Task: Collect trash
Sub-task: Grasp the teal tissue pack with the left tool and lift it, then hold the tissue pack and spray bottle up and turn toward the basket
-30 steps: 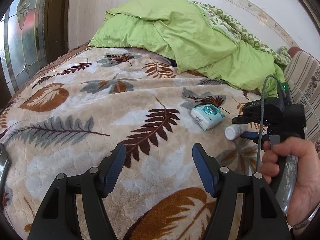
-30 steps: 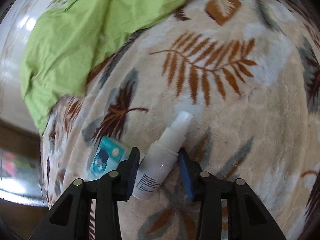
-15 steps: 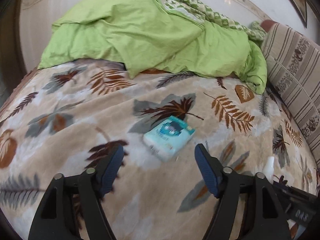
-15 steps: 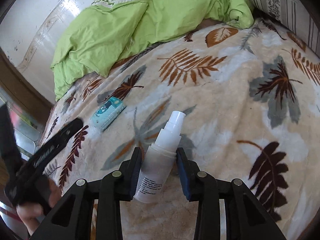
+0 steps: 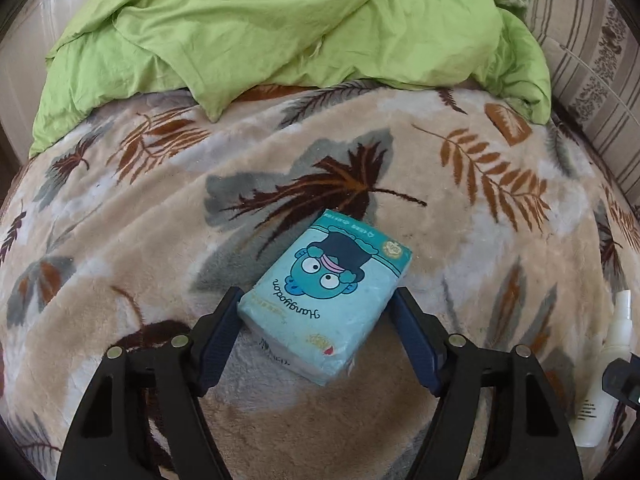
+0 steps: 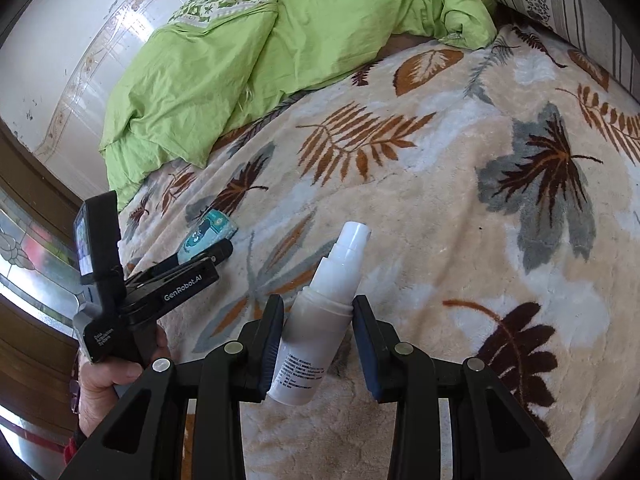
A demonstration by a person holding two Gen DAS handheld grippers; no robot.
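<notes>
A teal tissue pack (image 5: 326, 294) with a cartoon face lies on the leaf-patterned blanket (image 5: 120, 216). My left gripper (image 5: 316, 332) is open with its jaws on either side of the pack's near end. My right gripper (image 6: 318, 340) is shut on a white spray bottle (image 6: 320, 320), nozzle pointing away. The bottle also shows at the right edge of the left wrist view (image 5: 608, 364). The tissue pack (image 6: 208, 232) and the left gripper (image 6: 192, 268) show at the left of the right wrist view.
A crumpled green duvet (image 5: 280, 24) lies across the far side of the bed. A striped cushion (image 5: 592, 52) stands at the right. A wall and a stained-glass door (image 6: 24, 248) are to the left.
My left gripper has moved forward onto the tissue pack, which now sits between its open jaws. My right gripper has lifted the spray bottle slightly and keeps hold of it.
</notes>
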